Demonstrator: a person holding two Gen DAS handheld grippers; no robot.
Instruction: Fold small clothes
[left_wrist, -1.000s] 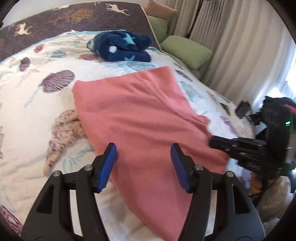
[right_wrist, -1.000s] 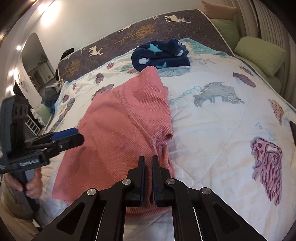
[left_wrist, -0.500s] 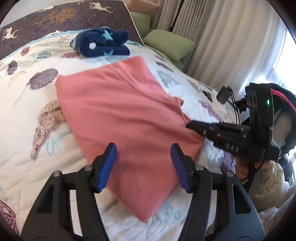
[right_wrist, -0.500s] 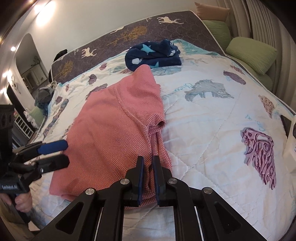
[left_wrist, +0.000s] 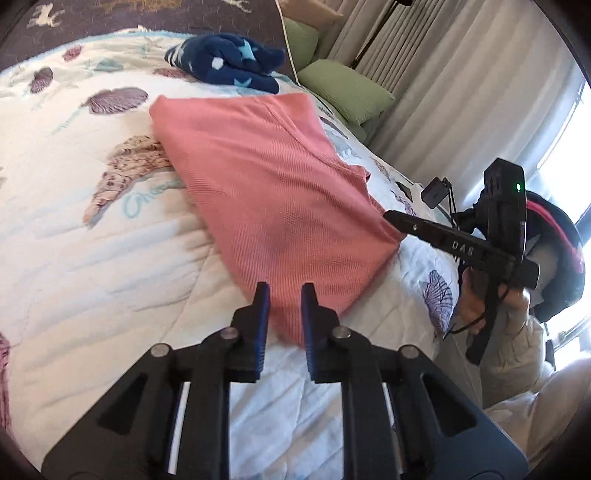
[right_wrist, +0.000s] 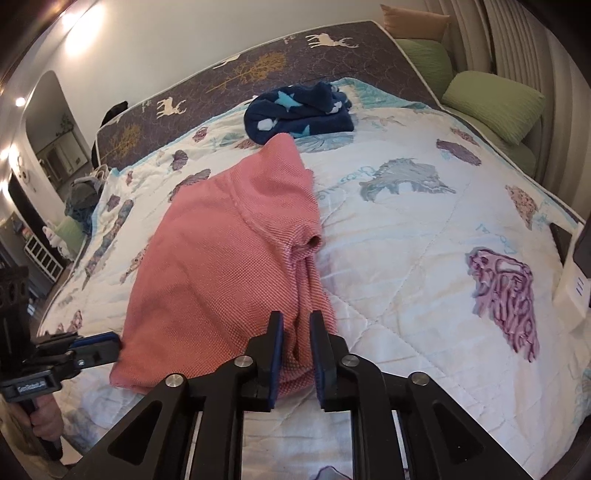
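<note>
A pink knit garment (left_wrist: 273, 192) lies folded lengthwise on the seashell quilt (left_wrist: 92, 240). My left gripper (left_wrist: 284, 291) is at its near corner. Its jaws are closing, with the corner of the cloth between them and a narrow gap still showing. In the right wrist view the same garment (right_wrist: 221, 258) runs away from me, one short sleeve tucked on top. My right gripper (right_wrist: 297, 321) is at the other near corner. Its jaws are opening, and the hem sits loosely between the pads. Each gripper shows in the other's view: the right gripper (left_wrist: 397, 221) and the left gripper (right_wrist: 107, 341).
A navy star-patterned blanket (right_wrist: 299, 114) is bunched at the head of the bed, just beyond the garment. Green pillows (right_wrist: 495, 103) lie along the curtains (left_wrist: 461, 92). A white box (right_wrist: 576, 273) stands at the bed's right edge. The person's hands hold the gripper handles beside the bed.
The left gripper has slid to the garment's near corner and its wide jaws have narrowed around it. The right jaws, tight on the hem before, have parted a little.
</note>
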